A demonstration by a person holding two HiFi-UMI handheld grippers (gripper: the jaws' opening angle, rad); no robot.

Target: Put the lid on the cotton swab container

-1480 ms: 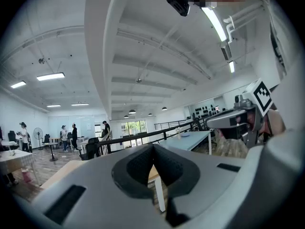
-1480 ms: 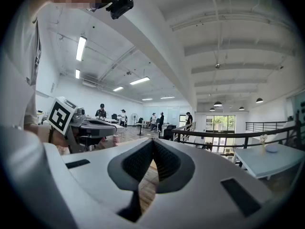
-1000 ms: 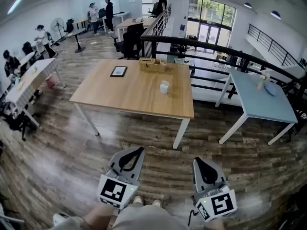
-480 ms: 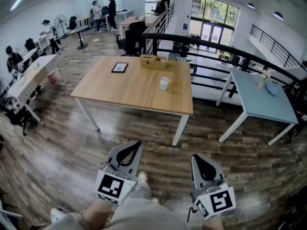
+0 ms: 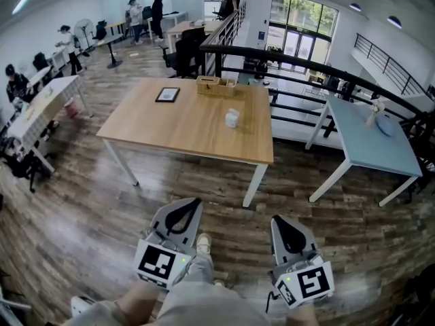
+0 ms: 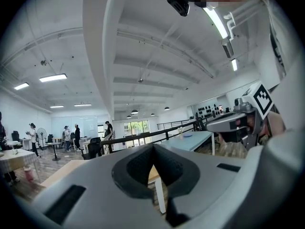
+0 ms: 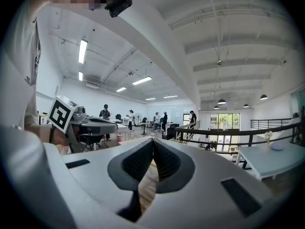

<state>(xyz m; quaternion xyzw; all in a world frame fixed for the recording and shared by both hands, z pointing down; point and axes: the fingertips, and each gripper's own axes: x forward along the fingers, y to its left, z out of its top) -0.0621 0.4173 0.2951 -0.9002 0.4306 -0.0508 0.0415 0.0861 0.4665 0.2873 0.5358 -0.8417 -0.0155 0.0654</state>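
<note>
A small white container stands on the right part of the wooden table, several steps ahead of me; at this distance I cannot make out a lid. Both grippers hang low in front of my body, far short of the table. My left gripper has its jaws together with nothing between them, and so does my right gripper. The left gripper view looks along shut jaws towards the table's leg. In the right gripper view the shut jaws point across the plank floor.
On the table's far edge sit a wooden tray and a dark framed item. A black railing runs behind the table, with a pale blue table to the right. People stand at desks at the far left. My shoe shows between the grippers.
I have stepped forward: my leg and shoe now show between the grippers, and the view has shifted slightly. Both grippers keep their pose and stay shut.
</note>
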